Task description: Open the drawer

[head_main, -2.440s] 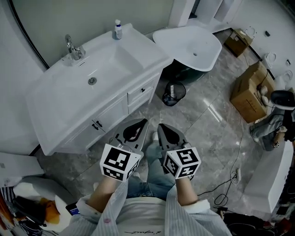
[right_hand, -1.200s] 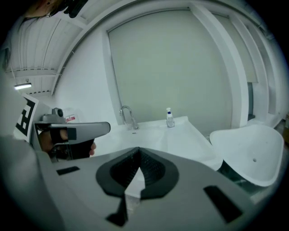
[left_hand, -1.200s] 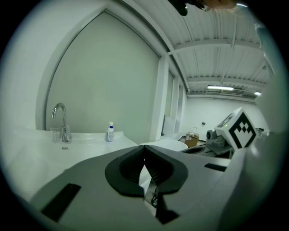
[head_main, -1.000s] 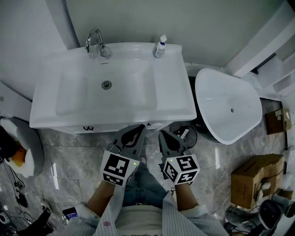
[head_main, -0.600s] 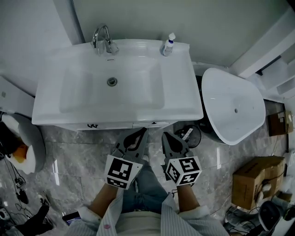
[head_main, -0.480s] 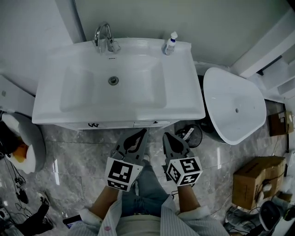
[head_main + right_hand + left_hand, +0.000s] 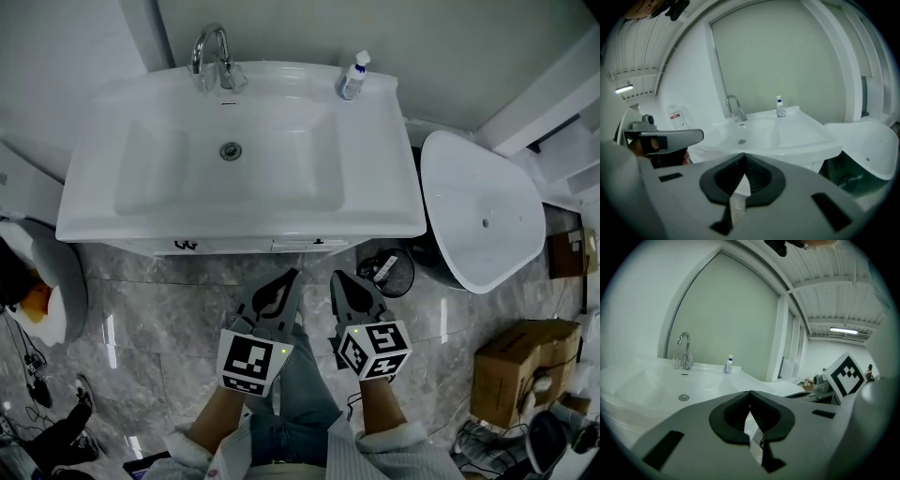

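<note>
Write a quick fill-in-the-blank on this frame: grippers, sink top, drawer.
The left gripper and the right gripper both have their jaws ___, with nothing between them.
In the head view, the small bottle stands to the ___ of the faucet.
The drawer under the sink is ___.
Missing: shut; right; closed.

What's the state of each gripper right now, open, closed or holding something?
Left gripper: jaws closed, holding nothing.
Right gripper: jaws closed, holding nothing.
</note>
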`<action>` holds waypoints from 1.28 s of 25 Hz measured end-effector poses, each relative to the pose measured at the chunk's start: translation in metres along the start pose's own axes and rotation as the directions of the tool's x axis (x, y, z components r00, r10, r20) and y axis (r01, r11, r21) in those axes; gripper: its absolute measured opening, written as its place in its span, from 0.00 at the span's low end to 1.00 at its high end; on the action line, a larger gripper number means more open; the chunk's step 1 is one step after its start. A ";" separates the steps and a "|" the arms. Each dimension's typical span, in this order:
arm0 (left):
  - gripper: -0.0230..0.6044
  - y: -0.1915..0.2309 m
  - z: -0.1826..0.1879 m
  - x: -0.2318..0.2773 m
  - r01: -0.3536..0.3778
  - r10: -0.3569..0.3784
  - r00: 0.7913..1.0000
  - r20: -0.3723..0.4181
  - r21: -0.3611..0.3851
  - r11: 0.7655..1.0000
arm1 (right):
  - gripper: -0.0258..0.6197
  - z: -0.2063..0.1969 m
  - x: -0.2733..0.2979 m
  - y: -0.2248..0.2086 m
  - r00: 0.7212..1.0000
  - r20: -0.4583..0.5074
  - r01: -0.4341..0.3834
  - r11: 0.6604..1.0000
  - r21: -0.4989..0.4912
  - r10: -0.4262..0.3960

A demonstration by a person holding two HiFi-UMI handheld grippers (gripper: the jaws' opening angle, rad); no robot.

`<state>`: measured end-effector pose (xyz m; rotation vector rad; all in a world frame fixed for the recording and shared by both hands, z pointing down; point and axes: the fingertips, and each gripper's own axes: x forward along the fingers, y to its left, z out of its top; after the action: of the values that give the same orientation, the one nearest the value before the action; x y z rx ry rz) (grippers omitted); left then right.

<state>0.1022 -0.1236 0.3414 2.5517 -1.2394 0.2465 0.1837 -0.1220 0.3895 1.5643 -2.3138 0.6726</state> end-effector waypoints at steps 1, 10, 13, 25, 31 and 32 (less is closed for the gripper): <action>0.06 0.000 -0.004 0.002 -0.002 0.002 1.000 0.001 -0.003 1.000 | 0.05 -0.003 0.002 -0.001 1.000 -0.001 -0.002 1.000 -0.004 0.002; 0.06 0.010 -0.045 0.015 -0.041 0.041 0.999 0.004 -0.071 0.997 | 0.05 -0.050 0.027 -0.015 0.998 -0.057 0.012 1.000 -0.021 -0.013; 0.06 0.013 -0.059 0.020 -0.049 0.048 0.999 -0.005 -0.081 0.996 | 0.05 -0.066 0.036 -0.023 0.996 -0.085 0.020 1.000 -0.022 -0.022; 0.06 0.014 -0.108 0.038 -0.001 0.001 0.999 -0.033 -0.025 1.000 | 0.05 -0.119 0.076 -0.048 0.993 -0.097 0.058 0.998 -0.021 -0.060; 0.06 0.023 -0.138 0.047 0.000 0.000 0.998 -0.061 0.000 1.000 | 0.05 -0.149 0.100 -0.058 0.990 -0.116 0.078 0.997 -0.005 -0.078; 0.06 0.026 -0.143 0.047 -0.006 0.005 0.998 -0.065 -0.003 1.000 | 0.05 -0.154 0.105 -0.059 0.990 -0.118 0.079 0.997 -0.007 -0.079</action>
<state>0.1073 -0.1261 0.4941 2.5171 -1.2223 0.3260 0.1930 -0.1448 0.5834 1.5619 -2.1549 0.7229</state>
